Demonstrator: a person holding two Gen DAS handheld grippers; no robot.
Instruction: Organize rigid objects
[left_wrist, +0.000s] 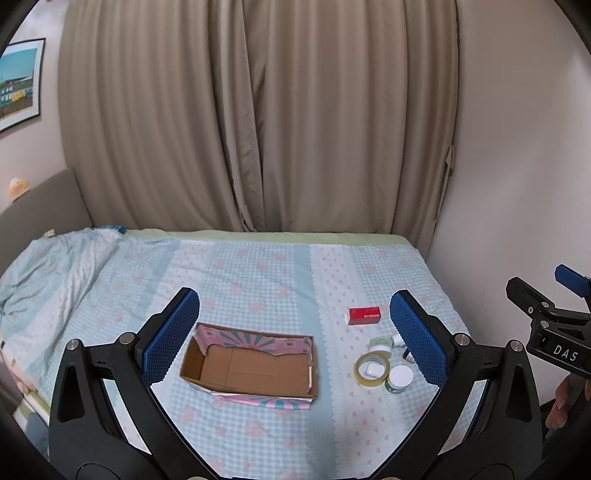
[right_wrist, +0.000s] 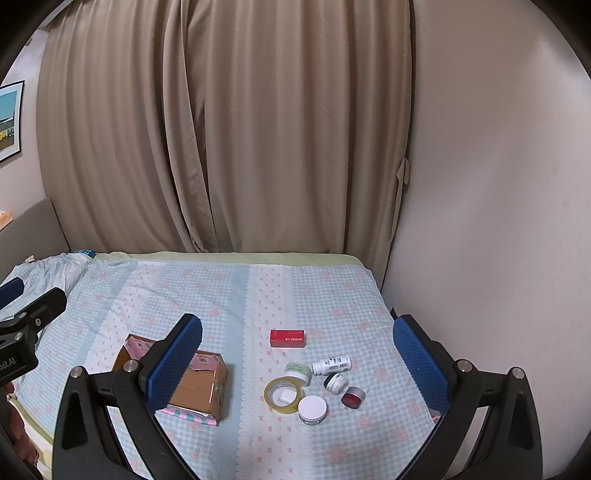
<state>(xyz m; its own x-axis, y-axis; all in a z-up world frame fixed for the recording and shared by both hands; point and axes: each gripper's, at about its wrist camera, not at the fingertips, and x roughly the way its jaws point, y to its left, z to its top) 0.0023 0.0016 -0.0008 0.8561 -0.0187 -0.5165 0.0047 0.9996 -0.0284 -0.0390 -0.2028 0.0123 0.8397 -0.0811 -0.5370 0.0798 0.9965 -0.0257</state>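
Bed (right_wrist: 229, 295) w/ blue checked sheet, beige curtain (right_wrist: 221, 129) behind. Both tongs, left (left_wrist: 295, 332) & right (right_wrist: 297, 354), gaping wide, holding nothing. Cardboard box (left_wrist: 251, 365) lying btwn left tongs; red box (right_wrist: 287, 338) and jars btwn right tongs, label unreadable.

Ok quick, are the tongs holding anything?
Left tongs: open, holding nothing.
Right tongs: open, holding nothing.

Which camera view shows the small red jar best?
The right wrist view: the small red jar lies in plain sight beside the white-lidded jar. In the left wrist view, the left gripper's finger hides it.
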